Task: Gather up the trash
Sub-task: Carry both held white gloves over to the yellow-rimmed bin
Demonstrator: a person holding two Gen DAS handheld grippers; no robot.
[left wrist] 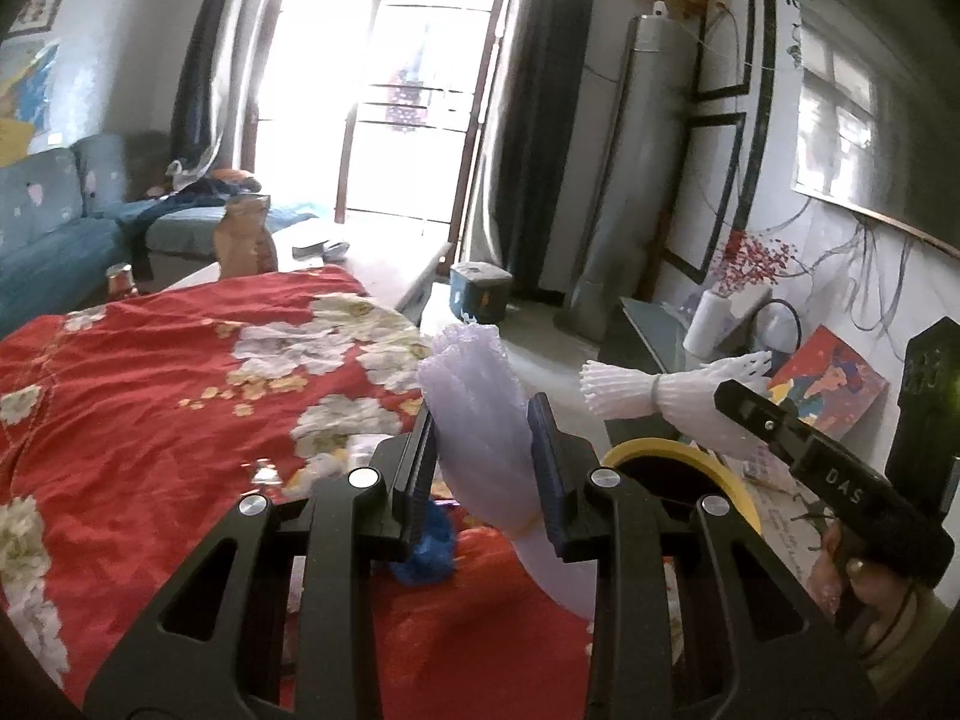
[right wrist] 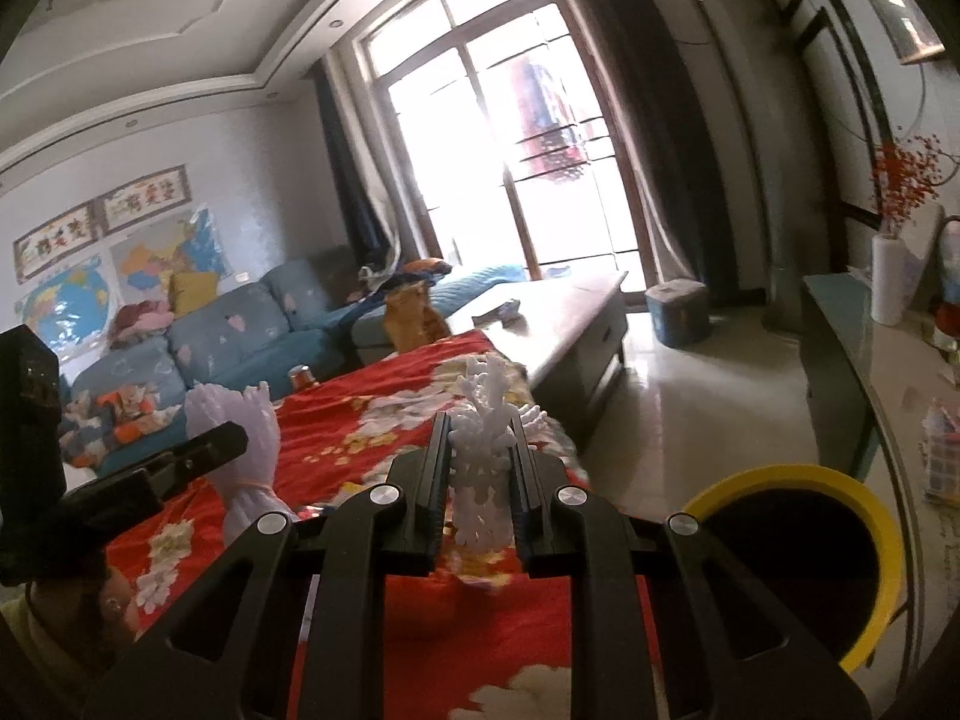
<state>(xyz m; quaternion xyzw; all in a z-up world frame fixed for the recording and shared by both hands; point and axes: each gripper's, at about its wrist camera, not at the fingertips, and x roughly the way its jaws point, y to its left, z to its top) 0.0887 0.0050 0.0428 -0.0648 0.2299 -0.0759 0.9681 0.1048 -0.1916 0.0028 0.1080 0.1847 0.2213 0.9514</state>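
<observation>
The yellow-rimmed trash bin (right wrist: 798, 564) is sitting beside the red floral cloth (left wrist: 180, 372); its dark inside is hiding any contents. The left gripper (left wrist: 483, 456) is pinching a lilac foam net sleeve (left wrist: 474, 396), its lower end cut off behind the fingers. The right gripper (right wrist: 480, 480) is clamping a white foam net sleeve (right wrist: 483, 450).

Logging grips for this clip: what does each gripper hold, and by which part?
Left gripper pinches a pale lilac foam net sleeve around its middle. Right gripper pinches a white foam net sleeve around its middle, frayed end sticking out ahead.
</observation>
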